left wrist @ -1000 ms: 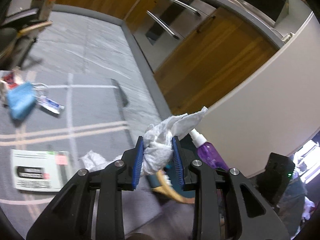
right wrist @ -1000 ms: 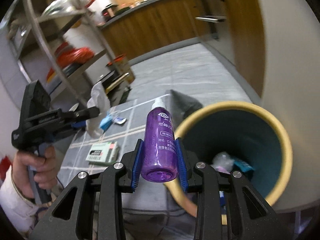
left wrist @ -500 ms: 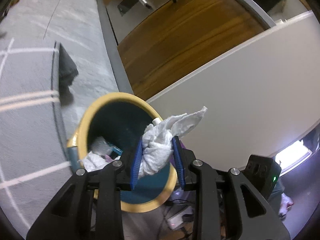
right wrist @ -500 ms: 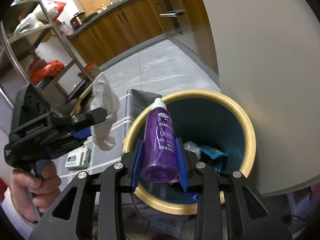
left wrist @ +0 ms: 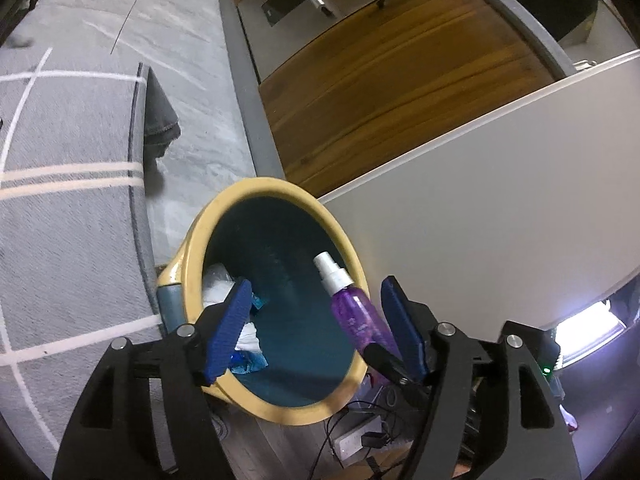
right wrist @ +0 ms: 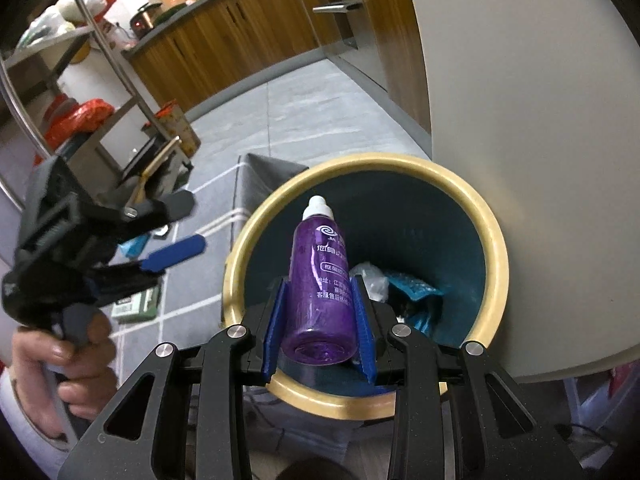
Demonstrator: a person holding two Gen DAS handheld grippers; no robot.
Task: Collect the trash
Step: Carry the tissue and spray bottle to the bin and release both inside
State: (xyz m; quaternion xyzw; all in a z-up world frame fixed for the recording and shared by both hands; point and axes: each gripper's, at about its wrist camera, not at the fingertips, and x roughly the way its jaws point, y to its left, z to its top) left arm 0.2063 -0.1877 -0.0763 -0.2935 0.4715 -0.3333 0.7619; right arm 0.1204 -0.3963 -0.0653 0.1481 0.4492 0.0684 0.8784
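A teal trash bin with a yellow rim stands on the floor by a white wall. My left gripper is open and empty above the bin's mouth; it also shows in the right wrist view. White tissue and blue wrappers lie inside the bin. My right gripper is shut on a purple spray bottle and holds it over the bin; the bottle also shows in the left wrist view.
A grey rug with white stripes lies left of the bin, one corner folded up. A green-white box lies on it. Wooden cabinets stand behind. A metal shelf rack stands at left. Cables lie below the bin.
My left gripper opened over the bin and the white tissue left it; tissue now lies inside the bin. My right gripper moved the purple bottle further over the bin's mouth.
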